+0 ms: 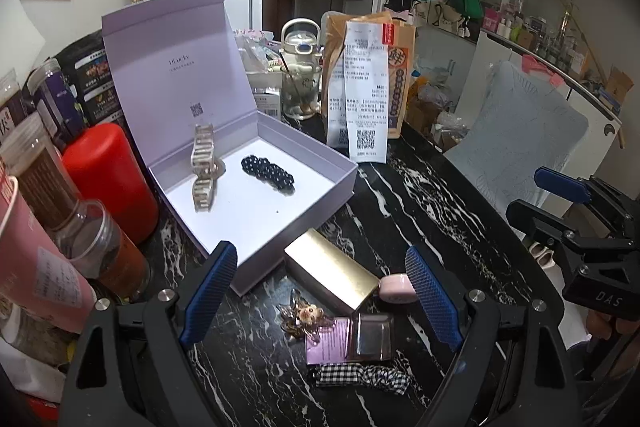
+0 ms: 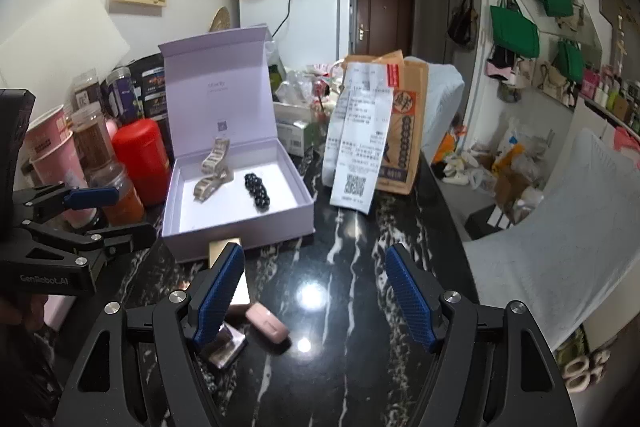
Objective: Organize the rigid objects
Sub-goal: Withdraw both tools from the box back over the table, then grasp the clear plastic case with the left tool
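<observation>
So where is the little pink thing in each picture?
Left wrist view: the pink case lies low and right of centre on the black table, at the gold box's near end.
Right wrist view: the pink case lies low and left of centre, just right of the left blue finger.
Shared landmark: the open lilac box sits behind it in both.

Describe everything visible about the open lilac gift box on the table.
The lilac gift box is a shallow rectangular cardboard tray with a hinged lid standing open and upright behind it, small print on the lid's inner face. It sits flat on the black marbled table. Inside, on its white floor, lie a beige claw hair clip and, apart from it, a black beaded clip. A gold bar-shaped object lies at its front edge.
</observation>
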